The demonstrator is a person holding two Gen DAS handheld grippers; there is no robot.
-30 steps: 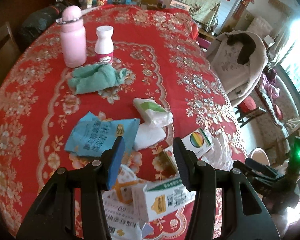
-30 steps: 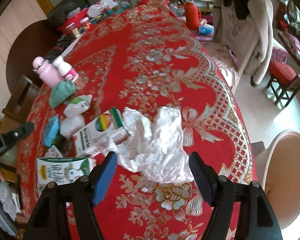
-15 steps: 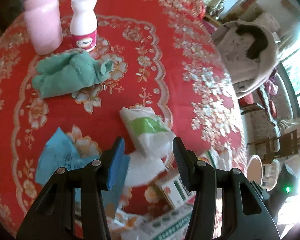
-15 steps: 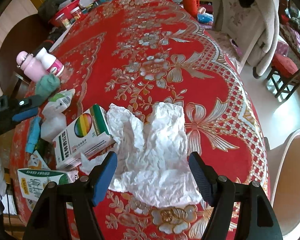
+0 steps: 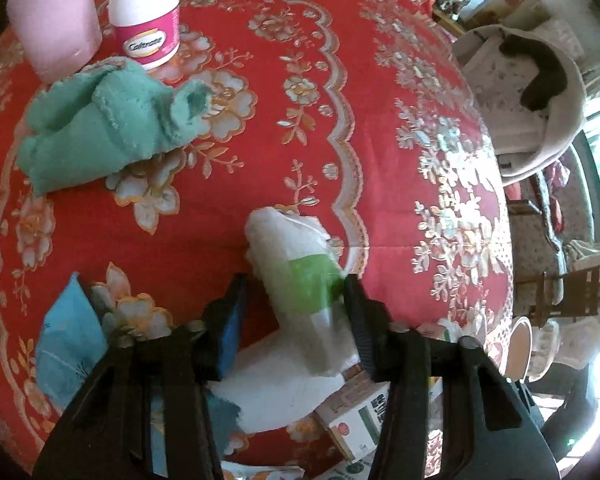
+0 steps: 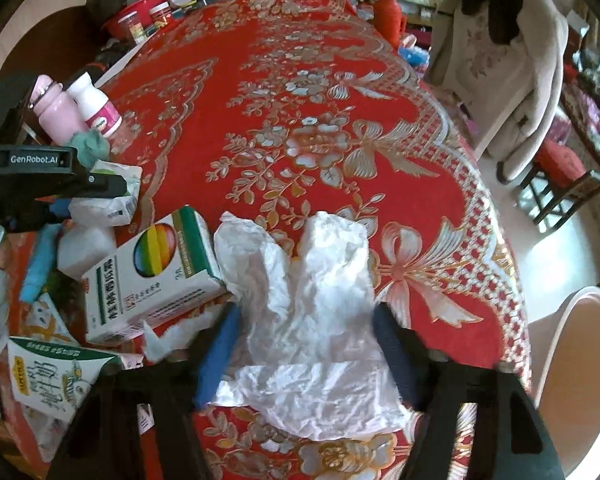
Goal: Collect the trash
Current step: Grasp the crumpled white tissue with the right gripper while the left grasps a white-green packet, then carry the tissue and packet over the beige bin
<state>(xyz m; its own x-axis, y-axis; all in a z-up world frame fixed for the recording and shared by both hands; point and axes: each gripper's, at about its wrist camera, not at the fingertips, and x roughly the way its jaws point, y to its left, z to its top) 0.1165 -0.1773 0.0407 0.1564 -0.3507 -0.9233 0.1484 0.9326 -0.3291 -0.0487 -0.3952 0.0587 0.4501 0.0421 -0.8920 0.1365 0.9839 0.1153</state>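
A red tablecloth [image 5: 284, 32] with gold and silver flowers covers the table. On it lie a teal cloth [image 5: 104, 128], a pale pink bottle [image 5: 54, 16], a white bottle [image 5: 146, 12] with a magenta label, a white packet [image 5: 300, 284] banded green, white crumpled paper [image 6: 308, 312] and a white box [image 6: 152, 276] with a rainbow circle

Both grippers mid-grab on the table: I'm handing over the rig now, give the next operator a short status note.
Left gripper: jaws just closing around the green-and-white packet; grip not confirmed.
Right gripper: jaws just closing around the crumpled paper; pads at its edges.
On the tablecloth: rainbow box, milk carton, blue wrapper.
Done: nothing visibly collected.
Left: finish both grabs, then clear the rest.
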